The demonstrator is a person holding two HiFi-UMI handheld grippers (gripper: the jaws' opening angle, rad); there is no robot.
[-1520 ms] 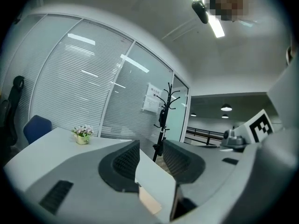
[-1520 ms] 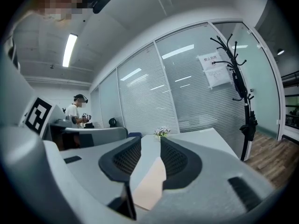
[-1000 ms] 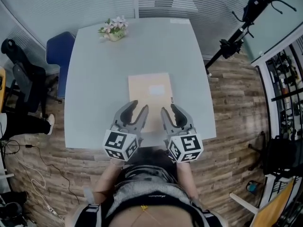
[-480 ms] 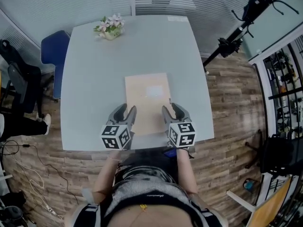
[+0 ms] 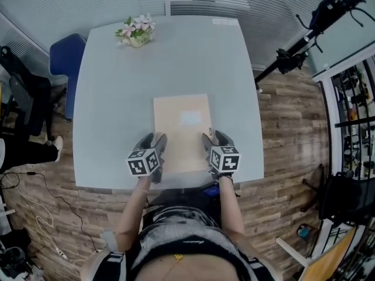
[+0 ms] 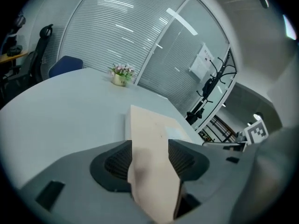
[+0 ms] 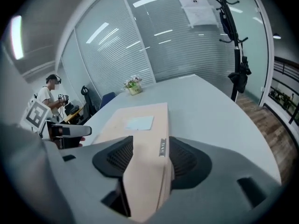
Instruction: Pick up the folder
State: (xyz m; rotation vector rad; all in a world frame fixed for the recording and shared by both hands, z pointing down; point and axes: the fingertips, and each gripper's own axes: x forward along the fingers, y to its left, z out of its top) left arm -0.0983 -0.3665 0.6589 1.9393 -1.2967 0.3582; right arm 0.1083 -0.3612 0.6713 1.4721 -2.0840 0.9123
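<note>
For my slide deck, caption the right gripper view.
Right gripper, jaws just opened wider, straddles the tan folder's edge on a grey table.

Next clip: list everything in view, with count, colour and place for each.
table: 1, pale grey, centre
folder: 1, beige, flat on table's near half
flowers: 1 pot, pink-white, table's far left corner
chair: 1, blue, beside table's far left
stand: 1, black, right of table
floor: 1, brown wood, around table
bystander: 1, white top, background of right gripper view
left gripper: 1, grey, jaws just been opening, folder's left edge between them
right gripper: 1, grey, jaws just been opening, folder's right edge between them
</note>
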